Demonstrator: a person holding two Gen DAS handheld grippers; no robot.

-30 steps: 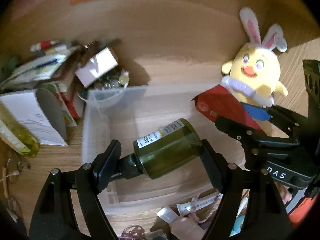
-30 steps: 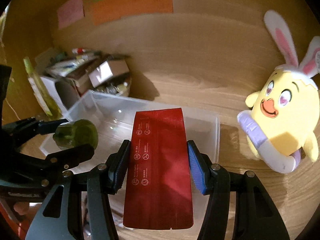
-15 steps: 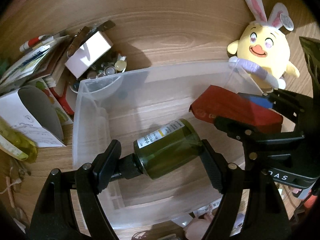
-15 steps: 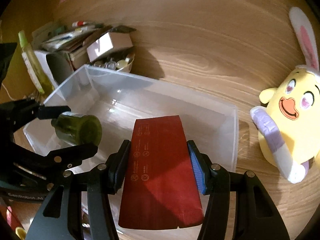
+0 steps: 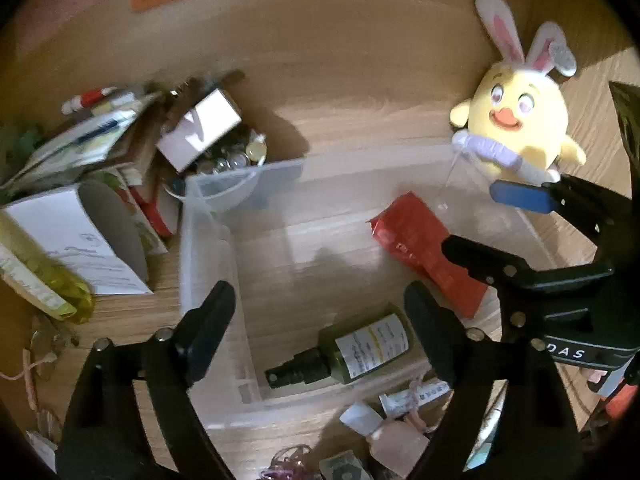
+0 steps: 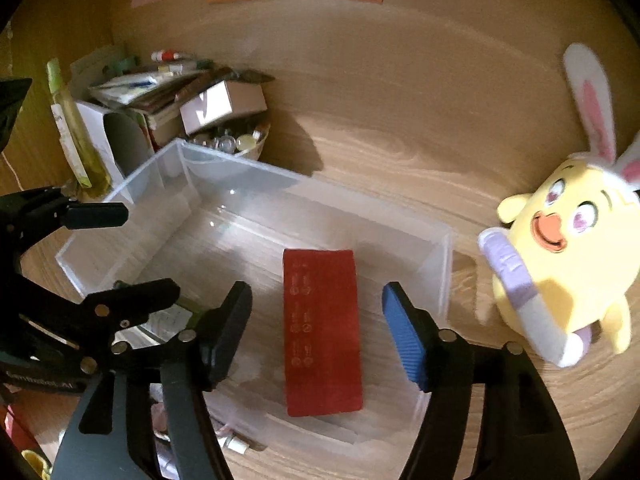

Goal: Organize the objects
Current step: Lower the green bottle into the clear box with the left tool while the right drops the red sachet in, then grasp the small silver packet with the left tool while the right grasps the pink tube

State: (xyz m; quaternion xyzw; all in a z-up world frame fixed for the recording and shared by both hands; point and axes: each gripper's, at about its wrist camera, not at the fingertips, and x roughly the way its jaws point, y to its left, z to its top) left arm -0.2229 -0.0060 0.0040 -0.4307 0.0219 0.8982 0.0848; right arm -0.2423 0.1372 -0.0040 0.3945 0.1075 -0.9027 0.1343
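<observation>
A clear plastic bin [image 5: 208, 216] [image 6: 440, 264] stands on the wooden table. A green spray bottle [image 5: 352, 350] lies on its side on the bin floor, partly hidden in the right wrist view [image 6: 172, 316]. A red packet [image 5: 428, 248] [image 6: 320, 328] lies flat in the bin. My left gripper [image 5: 320, 312] is open and empty above the bottle. My right gripper [image 6: 318, 320] is open and empty above the red packet; it also shows in the left wrist view [image 5: 488, 224].
A yellow bunny-eared plush [image 5: 516, 120] [image 6: 568, 256] stands right of the bin. A pile of boxes, papers and a bowl of small items [image 5: 120, 152] [image 6: 180, 112] sits left of it. Small packets and ribbon [image 5: 392, 428] lie in front.
Both grippers opened. The green bottle dropped from the left gripper and the red packet from the right gripper; both now lie in the bin.
</observation>
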